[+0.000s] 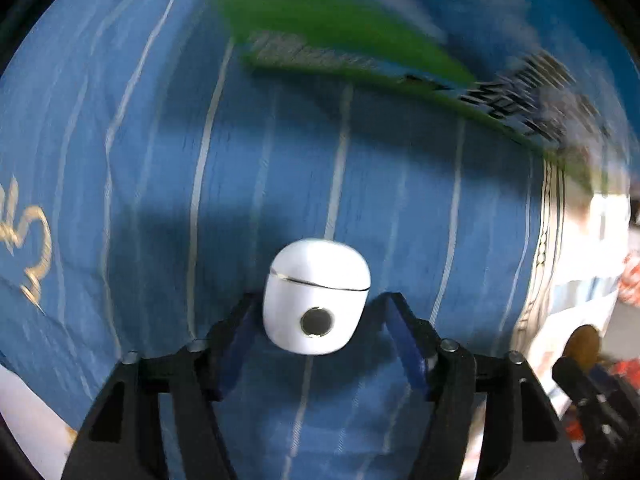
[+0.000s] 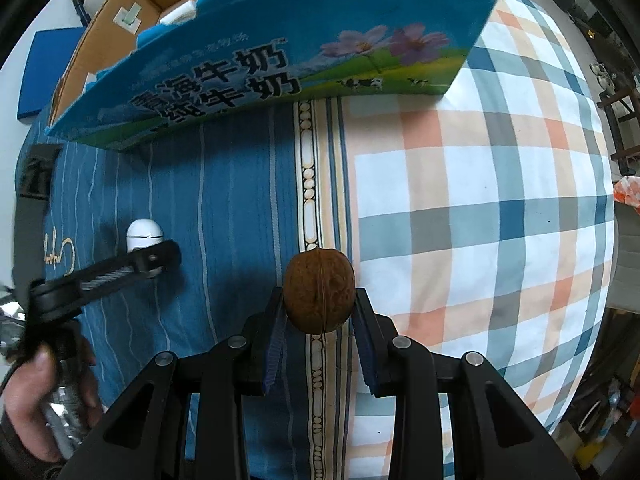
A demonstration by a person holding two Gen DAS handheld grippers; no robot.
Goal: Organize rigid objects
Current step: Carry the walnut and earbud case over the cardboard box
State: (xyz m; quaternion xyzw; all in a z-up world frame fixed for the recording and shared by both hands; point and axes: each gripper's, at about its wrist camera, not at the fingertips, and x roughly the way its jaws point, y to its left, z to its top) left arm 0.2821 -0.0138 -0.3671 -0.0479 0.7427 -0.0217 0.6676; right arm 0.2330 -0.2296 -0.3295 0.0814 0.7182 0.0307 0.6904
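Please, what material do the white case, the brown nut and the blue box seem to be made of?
White case: probably hard plastic, smooth and glossy, with a thin lid seam and a dark round inset.
Nut: looks like a walnut, a woody matte shell, wrinkled, with a seam down the middle.
Box: cardboard, with brown unprinted flaps and inside, and glossy blue print outside.

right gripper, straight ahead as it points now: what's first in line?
Likely the milk carton box, past the walnut the right gripper already pinches. Only striped cloth lies between; depth unclear in fisheye.
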